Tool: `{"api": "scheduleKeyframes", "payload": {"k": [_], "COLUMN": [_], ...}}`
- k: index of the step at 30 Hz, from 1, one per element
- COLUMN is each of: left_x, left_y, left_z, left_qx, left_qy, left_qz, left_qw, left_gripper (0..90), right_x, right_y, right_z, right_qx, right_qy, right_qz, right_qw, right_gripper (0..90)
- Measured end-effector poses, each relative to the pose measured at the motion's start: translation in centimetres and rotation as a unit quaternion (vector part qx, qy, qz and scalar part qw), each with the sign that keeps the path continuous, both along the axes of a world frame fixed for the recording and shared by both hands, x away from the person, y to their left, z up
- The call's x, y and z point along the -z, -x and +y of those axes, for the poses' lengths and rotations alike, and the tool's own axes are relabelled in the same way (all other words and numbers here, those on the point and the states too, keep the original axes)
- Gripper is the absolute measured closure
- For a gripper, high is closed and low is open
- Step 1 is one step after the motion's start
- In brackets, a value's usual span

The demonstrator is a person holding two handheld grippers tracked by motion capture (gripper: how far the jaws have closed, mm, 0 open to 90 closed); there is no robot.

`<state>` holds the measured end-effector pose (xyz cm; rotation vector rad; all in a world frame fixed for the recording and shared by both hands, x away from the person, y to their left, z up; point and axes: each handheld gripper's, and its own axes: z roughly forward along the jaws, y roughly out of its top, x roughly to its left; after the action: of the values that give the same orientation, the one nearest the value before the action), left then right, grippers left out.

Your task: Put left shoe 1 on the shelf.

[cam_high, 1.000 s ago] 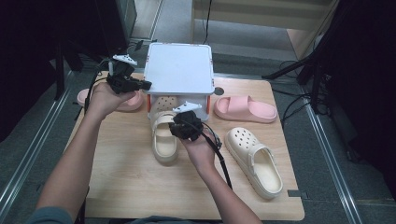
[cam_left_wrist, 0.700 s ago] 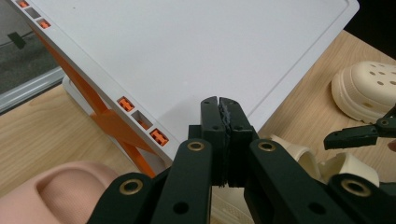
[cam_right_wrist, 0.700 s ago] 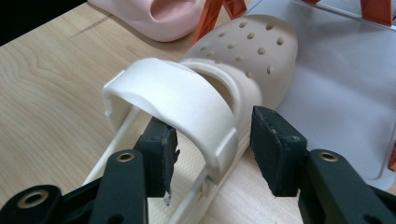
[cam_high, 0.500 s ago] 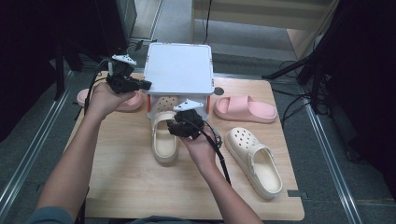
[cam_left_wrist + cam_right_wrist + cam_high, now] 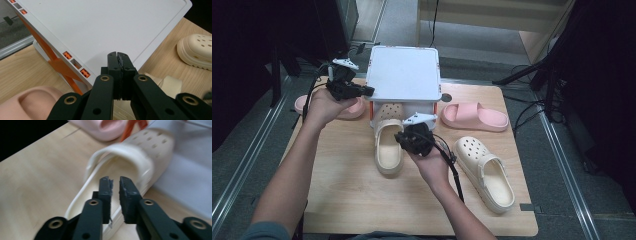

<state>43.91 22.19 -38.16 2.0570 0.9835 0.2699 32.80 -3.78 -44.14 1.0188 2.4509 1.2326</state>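
On the wooden tabletop (image 5: 337, 200) nearest the person, the right tool (image 5: 404, 141) hovers just over the heel end of a cream clog (image 5: 388, 147), which lies lengthwise with its toe tucked under the white rack (image 5: 404, 75). In the right gripper view that clog (image 5: 130, 162) is blurred; the right tool (image 5: 114, 185) has just been closing and its jaws stand a narrow gap apart, with nothing between them and the pads not pressing on the clog's strap or rim. To the right a second cream clog (image 5: 486, 170) lies on its own, well apart from the first. Farther back, the left tool (image 5: 362, 91) is held up beside the rack's left edge with its jaws shut flat together on nothing, as the left gripper view (image 5: 117, 58) shows against the rack's white top (image 5: 100, 25). A pink slide (image 5: 474, 116) lies right of the rack, and another pink slide (image 5: 349, 109) lies left of it, under the left hand (image 5: 324, 105).
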Motion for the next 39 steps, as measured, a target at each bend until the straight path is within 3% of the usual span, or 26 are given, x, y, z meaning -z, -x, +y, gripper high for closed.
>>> {"api": "scheduleKeyframes", "payload": {"k": [3,4,5,8,10,12,15,17,20,23,31,33,37,39], "left_x": [0.0,0.0,0.0,0.0,0.0,-0.1,-0.1,-0.1,0.0,0.0,0.0,0.0,0.0,0.0], "left_y": [0.0,0.0,0.0,0.0,0.0,0.0,0.0,0.0,0.0,0.0,0.0,0.0,0.0,0.0], "left_z": [0.0,0.0,0.0,-0.1,-0.1,-0.1,-0.1,-0.1,-0.1,-0.1,-0.1,0.0,-0.1,0.0], "left_qx": [0.000,-0.001,-0.001,-0.001,-0.002,-0.004,-0.005,-0.005,-0.006,-0.006,-0.006,-0.007,-0.007,-0.007], "left_qy": [-0.001,-0.001,-0.001,-0.002,-0.001,-0.001,-0.002,-0.002,0.000,0.002,0.003,0.003,0.004,0.004], "left_qz": [-0.001,0.000,0.000,0.000,0.000,0.003,0.002,0.002,0.004,0.004,0.005,0.005,0.006,0.006], "left_qw": [1.0000,1.0000,1.0000,1.0000,1.0000,1.0000,1.0000,1.0000,1.0000,1.0000,1.0000,1.0000,1.0000,1.0000], "left_gripper": [89.5,89.5,89.5,89.6,89.6,89.6,89.7,89.7,89.7,89.7,89.7,89.7,89.8,89.8], "right_x": [0.5,1.3,1.3,3.1,3.5,5.2,6.4,6.6,7.2,7.2,6.0,5.6,5.4,5.3], "right_y": [1.4,2.9,2.9,5.1,5.5,6.5,6.7,6.7,6.0,5.1,3.9,2.9,2.1,0.9], "right_z": [-0.1,-0.2,-0.2,-0.4,-0.4,-0.1,0.5,0.8,1.5,1.5,1.8,2.1,2.7,3.0], "right_qx": [-0.012,-0.022,-0.022,-0.037,-0.041,-0.054,-0.069,-0.074,-0.075,-0.069,-0.050,-0.057,-0.044,-0.034], "right_qy": [0.006,0.009,0.009,-0.001,0.002,0.017,0.031,0.037,0.064,0.059,0.059,0.054,0.064,0.062], "right_qz": [0.004,0.006,0.006,0.042,0.045,0.063,0.073,0.072,0.052,0.054,0.021,0.023,0.009,0.004], "right_qw": [0.9999,0.9997,0.9997,0.9984,0.9981,0.9964,0.9945,0.9940,0.9938,0.9944,0.9968,0.9967,0.9969,0.9974], "right_gripper": [85.2,87.9,87.9,90.0,90.0,90.0,90.0,90.0,90.0,90.0,90.0,90.0,90.0,90.0]}}
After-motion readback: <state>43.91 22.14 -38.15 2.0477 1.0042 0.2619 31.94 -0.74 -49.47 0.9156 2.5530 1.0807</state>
